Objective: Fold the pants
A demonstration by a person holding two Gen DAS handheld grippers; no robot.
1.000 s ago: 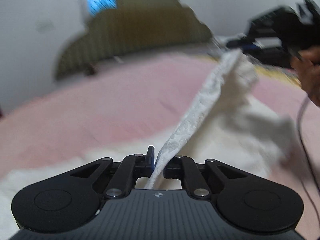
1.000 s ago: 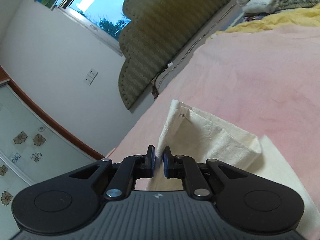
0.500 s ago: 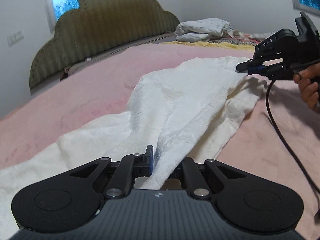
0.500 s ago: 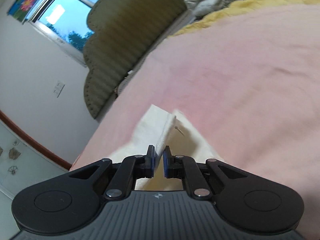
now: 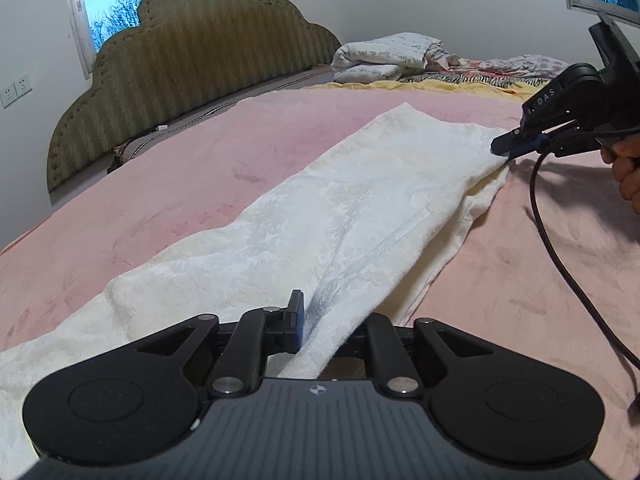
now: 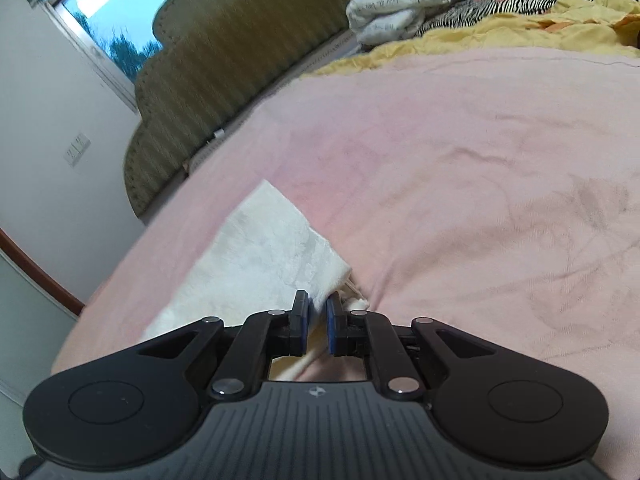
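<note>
Cream-white pants lie folded lengthwise on the pink bed cover, stretched flat between my two grippers. My left gripper is at the near end. Its jaws are opening, and the cloth still lies between them, draped over the right finger. At the far right, my right gripper pinches the far corner of the pants low over the bed. In the right wrist view that gripper is shut on the pants right at the corner, with the blue pads pressed on the cloth.
An olive padded headboard runs along the far edge of the bed. Folded bedding and a yellow blanket are piled at the back right. A black cable hangs from the right gripper, which a hand holds.
Both grippers came down, and the pants, held up taut a second ago, now lie flat on the bed. The left jaws have spread apart around the cloth.
</note>
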